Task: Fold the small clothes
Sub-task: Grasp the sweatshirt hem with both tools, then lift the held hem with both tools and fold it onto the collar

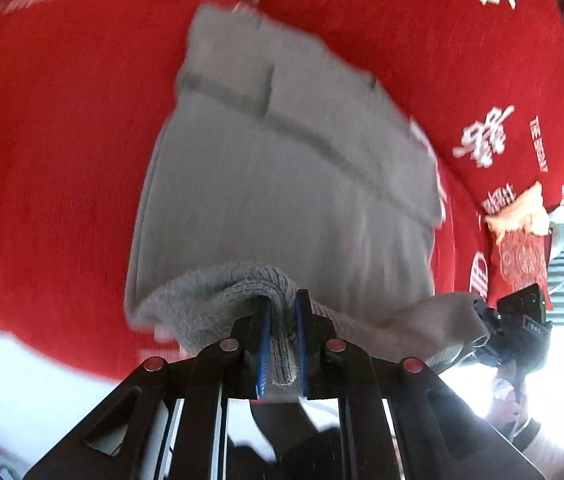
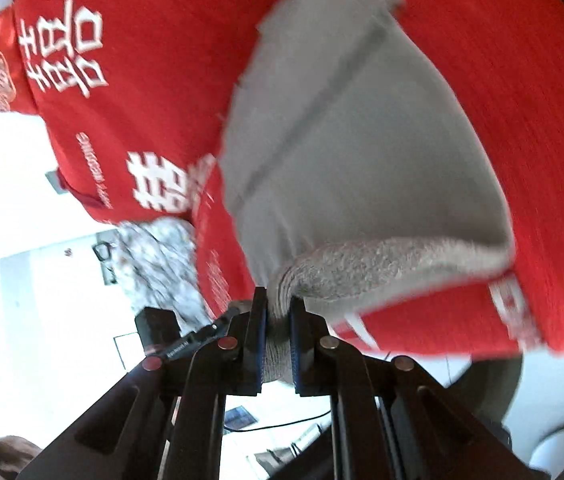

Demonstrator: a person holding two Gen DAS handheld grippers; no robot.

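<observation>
While both ends of its near hem are pinched, the grey garment [image 1: 282, 184] hangs off the red printed cloth [image 1: 49, 152], far part trailing toward 12 o'clock. Left gripper [image 1: 282, 336] clamps bunched knit; right gripper [image 2: 277, 344] does the same, and shows at 4 o'clock in the left wrist view. Fold looks barely begun: edge lifted, not yet laid over. Motion blur hides what garment it is; its far end is cut off at 12 o'clock in the right view. The patterned heap [image 2: 157, 264] at 9 o'clock is unclear.
</observation>
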